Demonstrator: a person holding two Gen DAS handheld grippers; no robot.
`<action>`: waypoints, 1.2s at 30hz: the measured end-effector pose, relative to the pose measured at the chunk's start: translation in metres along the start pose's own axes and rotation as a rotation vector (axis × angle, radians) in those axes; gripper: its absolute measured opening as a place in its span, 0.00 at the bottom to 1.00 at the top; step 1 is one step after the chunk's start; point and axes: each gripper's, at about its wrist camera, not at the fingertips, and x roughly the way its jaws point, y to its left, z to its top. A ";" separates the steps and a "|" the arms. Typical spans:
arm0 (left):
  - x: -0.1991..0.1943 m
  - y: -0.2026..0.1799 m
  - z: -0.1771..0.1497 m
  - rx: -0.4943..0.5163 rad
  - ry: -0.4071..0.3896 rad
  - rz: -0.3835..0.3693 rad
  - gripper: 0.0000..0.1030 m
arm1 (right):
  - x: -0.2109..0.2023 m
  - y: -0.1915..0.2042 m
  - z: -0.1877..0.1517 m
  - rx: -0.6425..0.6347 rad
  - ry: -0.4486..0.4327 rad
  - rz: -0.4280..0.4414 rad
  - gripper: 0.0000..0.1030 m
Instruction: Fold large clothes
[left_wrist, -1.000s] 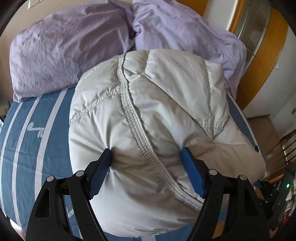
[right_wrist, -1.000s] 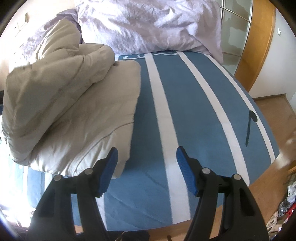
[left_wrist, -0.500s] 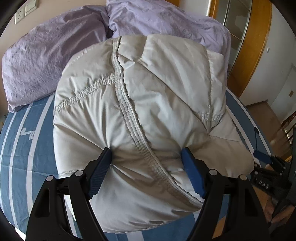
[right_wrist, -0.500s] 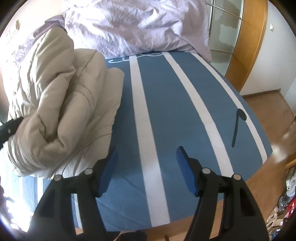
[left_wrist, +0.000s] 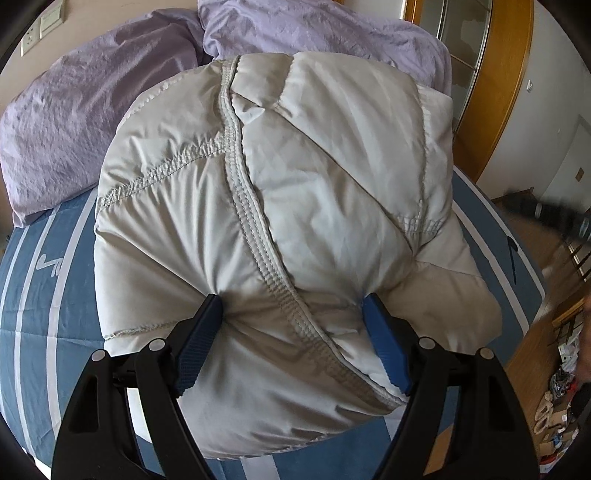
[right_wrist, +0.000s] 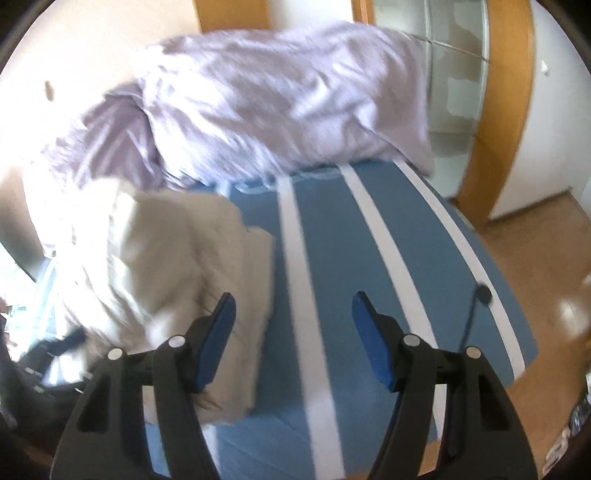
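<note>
A puffy off-white quilted jacket (left_wrist: 314, 166) lies bundled on the blue bed sheet with white stripes (left_wrist: 55, 258). My left gripper (left_wrist: 291, 301) is shut on the bundle's near end; both blue pads dent the thick fabric, and a stitched seam runs between them. In the blurred right wrist view the same jacket (right_wrist: 166, 251) sits at the left. My right gripper (right_wrist: 292, 297) hangs open above the sheet (right_wrist: 332, 240), beside the jacket's right edge, with nothing between its fingers.
Two lilac pillows (left_wrist: 74, 122) lie at the head of the bed (right_wrist: 277, 103). A wooden frame with glass panes (right_wrist: 498, 110) stands at the right. The bed's right edge drops to a wooden floor (right_wrist: 546, 258), with clutter on the floor at the lower right (left_wrist: 554, 406).
My right gripper has risen and drawn back from the sheet, and its view is now blurred. My left gripper has rolled a little, still clamped on the jacket.
</note>
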 end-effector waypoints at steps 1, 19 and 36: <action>0.001 -0.001 -0.001 -0.001 0.002 0.001 0.76 | -0.002 0.005 0.004 -0.008 -0.009 0.015 0.62; 0.007 -0.009 0.000 0.025 0.013 0.006 0.79 | 0.008 0.130 0.061 -0.270 -0.034 0.226 0.25; -0.003 0.005 0.007 0.083 -0.024 -0.056 0.81 | 0.101 0.105 0.044 -0.208 0.099 0.104 0.11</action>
